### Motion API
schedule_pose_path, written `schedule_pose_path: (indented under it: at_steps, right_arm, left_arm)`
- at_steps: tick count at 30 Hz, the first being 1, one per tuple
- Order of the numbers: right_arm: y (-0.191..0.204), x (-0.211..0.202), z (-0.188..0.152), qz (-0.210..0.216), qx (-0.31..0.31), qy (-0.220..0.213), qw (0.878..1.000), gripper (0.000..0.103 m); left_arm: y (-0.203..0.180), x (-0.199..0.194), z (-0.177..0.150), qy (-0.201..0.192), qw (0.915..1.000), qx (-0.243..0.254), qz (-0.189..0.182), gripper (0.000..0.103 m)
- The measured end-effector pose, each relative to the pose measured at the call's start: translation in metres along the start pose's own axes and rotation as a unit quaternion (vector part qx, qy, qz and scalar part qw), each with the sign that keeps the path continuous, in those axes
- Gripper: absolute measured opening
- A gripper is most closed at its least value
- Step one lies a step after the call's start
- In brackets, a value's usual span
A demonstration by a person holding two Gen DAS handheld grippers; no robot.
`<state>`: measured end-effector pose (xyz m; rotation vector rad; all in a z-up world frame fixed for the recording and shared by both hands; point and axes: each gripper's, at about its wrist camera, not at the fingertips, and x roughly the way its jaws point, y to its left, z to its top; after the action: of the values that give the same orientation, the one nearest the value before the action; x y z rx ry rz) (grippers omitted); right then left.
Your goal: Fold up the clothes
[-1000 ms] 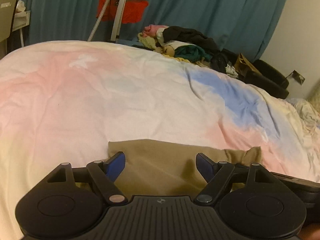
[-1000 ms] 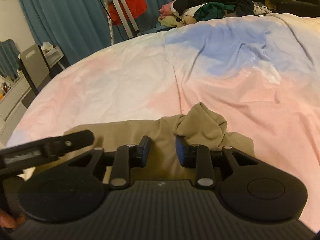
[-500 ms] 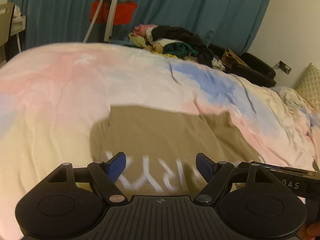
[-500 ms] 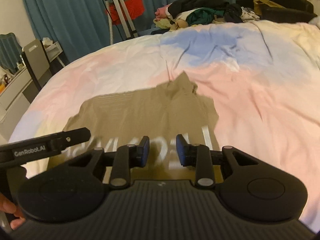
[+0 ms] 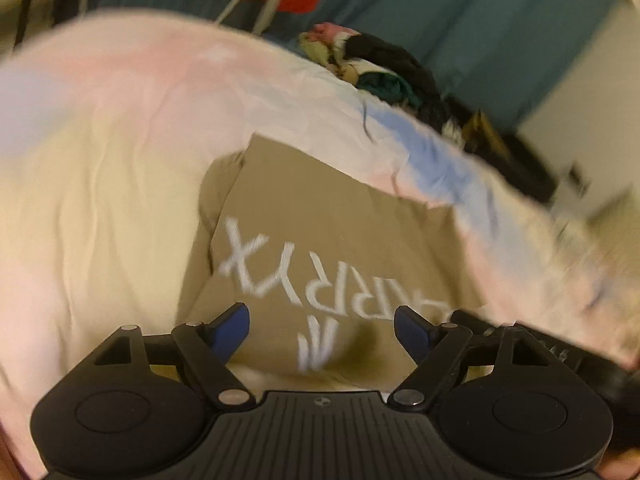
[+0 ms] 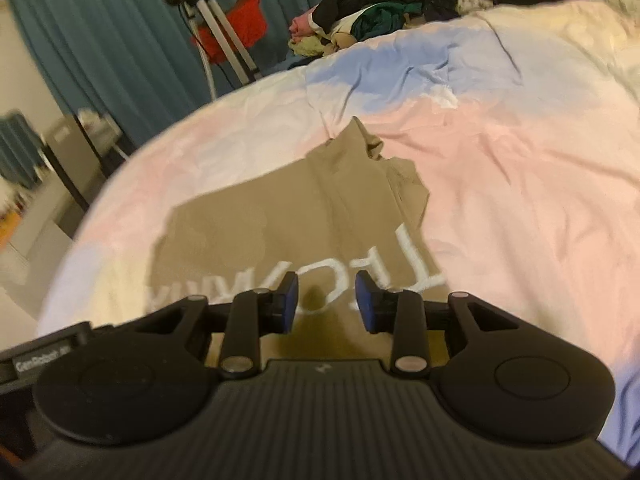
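A tan T-shirt [image 5: 320, 208] with white lettering lies spread flat on the pastel bed cover [image 5: 120, 140]. My left gripper [image 5: 322, 320] hovers over its near edge with the jaws wide and still opening, nothing between the blue pads. In the right wrist view the same T-shirt [image 6: 280, 216] shows a bunched sleeve at its far right corner. My right gripper [image 6: 328, 294] hangs above the lettering near the shirt's right side. Its jaws are opening, a narrow gap between them, and no cloth is pinched.
A pile of unfolded clothes [image 6: 372, 16] sits at the far edge of the bed cover [image 6: 500, 180]. A tripod [image 6: 224, 36] and a red object [image 6: 240, 20] stand before the teal curtain. A grey chair [image 6: 68, 152] stands off the bed's left side.
Both grippers have pulled back from the shirt and rolled. The shirt, bunched close under the jaws a second ago, now lies spread out with its lettering showing. The right jaws have widened slightly.
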<state>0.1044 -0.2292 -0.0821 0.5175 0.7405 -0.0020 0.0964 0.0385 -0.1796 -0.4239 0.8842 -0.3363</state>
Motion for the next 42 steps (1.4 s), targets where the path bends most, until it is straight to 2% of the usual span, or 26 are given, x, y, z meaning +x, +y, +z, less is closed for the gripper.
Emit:
schedule_pose_path:
  at_steps: [1,2,3,4,7,10,13,14,16,17,18,21,23,24,25,27,31,37,39,42]
  right_arm:
    - [-0.004,-0.003,-0.001,0.021,0.026,0.007,0.999,0.039]
    - [-0.008,-0.006,-0.002,0.041,0.052,0.014,0.998,0.047]
    - [-0.011,-0.009,-0.003,0.062,0.078,0.020,0.995,0.072]
    - [-0.015,-0.012,-0.004,0.082,0.103,0.027,0.991,0.089]
    - [-0.022,-0.012,-0.011,0.138,0.163,0.049,0.976,0.089]
    - [-0.026,0.003,-0.018,0.173,0.216,0.090,0.957,0.089]
    - [-0.038,0.020,-0.029,0.153,0.275,0.108,0.943,0.089]
    - [-0.046,0.025,-0.033,0.138,0.301,0.109,0.937,0.089]
    - [-0.063,0.033,-0.040,0.122,0.356,0.103,0.921,0.087]
    - [-0.069,0.034,-0.041,0.125,0.373,0.091,0.915,0.087]
    - [-0.073,0.033,-0.040,0.121,0.383,0.077,0.912,0.084]
    - [-0.077,0.032,-0.033,0.102,0.390,0.044,0.914,0.077]
    - [-0.075,0.035,-0.031,0.088,0.386,0.042,0.917,0.063]
    - [-0.074,0.035,-0.031,0.077,0.380,0.040,0.921,0.046]
    - [-0.070,0.033,-0.031,0.072,0.369,0.038,0.926,0.037]
    - [-0.070,0.024,-0.030,0.082,0.365,0.026,0.927,0.024]
    - [-0.065,-0.005,-0.015,0.104,0.363,0.004,0.926,0.020]
    - [-0.075,-0.066,0.013,0.126,0.367,-0.045,0.921,0.020]
    - [-0.086,-0.082,0.025,0.126,0.372,-0.058,0.918,0.020]
    - [-0.110,-0.098,0.046,0.120,0.384,-0.070,0.913,0.020]
  left_arm:
    - [0.007,-0.006,-0.001,0.002,0.9994,-0.030,-0.017,0.082]
    - [0.014,-0.006,-0.003,0.011,0.9980,-0.053,-0.033,0.082]
    - [0.020,-0.005,-0.005,0.021,0.9956,-0.076,-0.050,0.082]
    - [0.027,-0.004,-0.006,0.031,0.9924,-0.099,-0.066,0.082]
    - [0.046,0.008,-0.011,0.069,0.9768,-0.174,-0.104,0.082]
    - [0.059,0.019,-0.014,0.081,0.9639,-0.229,-0.110,0.082]
    - [0.070,0.026,-0.013,0.065,0.9547,-0.270,-0.106,0.076]
    - [0.073,0.029,-0.012,0.057,0.9514,-0.284,-0.104,0.071]
    - [0.079,0.032,-0.010,0.045,0.9461,-0.305,-0.098,0.064]
    - [0.082,0.034,-0.009,0.039,0.9433,-0.316,-0.094,0.055]
    - [0.083,0.036,-0.008,0.038,0.9425,-0.320,-0.088,0.045]
    - [0.084,0.038,-0.008,0.036,0.9412,-0.326,-0.080,0.037]
    - [0.082,0.036,-0.007,0.033,0.9423,-0.323,-0.081,0.032]
    - [0.081,0.035,-0.006,0.031,0.9425,-0.323,-0.082,0.029]
    - [0.080,0.033,-0.005,0.030,0.9426,-0.322,-0.083,0.027]
    - [0.078,0.029,-0.002,0.030,0.9416,-0.324,-0.087,0.023]
    - [0.069,0.008,0.006,0.026,0.9329,-0.340,-0.117,0.020]
    - [0.011,-0.018,0.027,0.041,0.9346,-0.318,-0.154,0.020]
    - [-0.015,-0.014,0.038,0.061,0.9377,-0.304,-0.156,0.020]
    - [-0.063,-0.002,0.057,0.068,0.9515,-0.254,-0.160,0.020]
